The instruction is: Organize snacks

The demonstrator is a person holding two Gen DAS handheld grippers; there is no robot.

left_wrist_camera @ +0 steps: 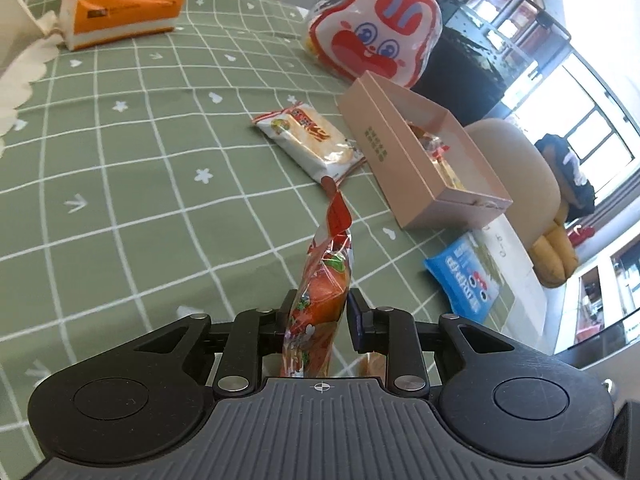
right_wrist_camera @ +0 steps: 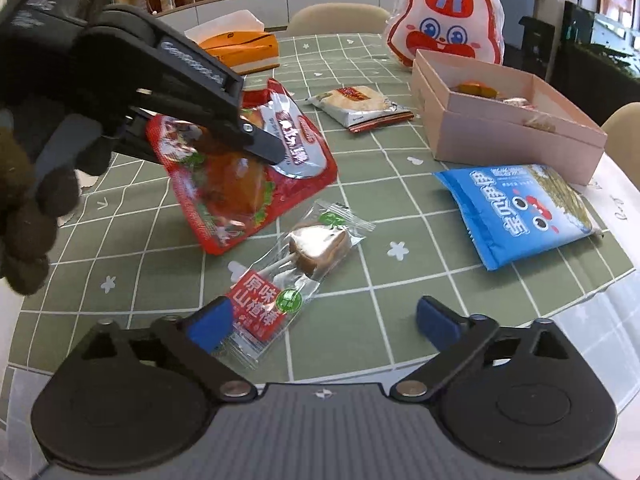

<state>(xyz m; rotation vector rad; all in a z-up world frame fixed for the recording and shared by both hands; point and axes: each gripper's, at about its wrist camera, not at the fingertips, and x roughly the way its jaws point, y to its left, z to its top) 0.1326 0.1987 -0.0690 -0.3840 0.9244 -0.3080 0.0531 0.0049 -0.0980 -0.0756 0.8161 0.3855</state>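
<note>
My left gripper [left_wrist_camera: 322,314] is shut on a red snack packet [left_wrist_camera: 326,280], which stands on edge between the pads above the green checked tablecloth [left_wrist_camera: 140,184]. The right wrist view shows that same gripper [right_wrist_camera: 260,156] from the side, clamped on the tilted red packet [right_wrist_camera: 240,196]. My right gripper [right_wrist_camera: 324,324] is open wide, low over the table. A clear-wrapped snack with a red label [right_wrist_camera: 288,272] lies just ahead of it, its near end beside the left fingertip [right_wrist_camera: 210,326]. An open pink box [left_wrist_camera: 384,148] [right_wrist_camera: 500,140] holds several snacks.
A white rice cracker packet [left_wrist_camera: 308,140] [right_wrist_camera: 360,106] lies next to the box. A blue packet [left_wrist_camera: 468,276] [right_wrist_camera: 524,212] lies near the table edge. A bunny-face bag [left_wrist_camera: 376,32] [right_wrist_camera: 444,20] stands behind the box, an orange tissue box [left_wrist_camera: 120,8] [right_wrist_camera: 240,46] farther off. Chairs [left_wrist_camera: 516,160] ring the table.
</note>
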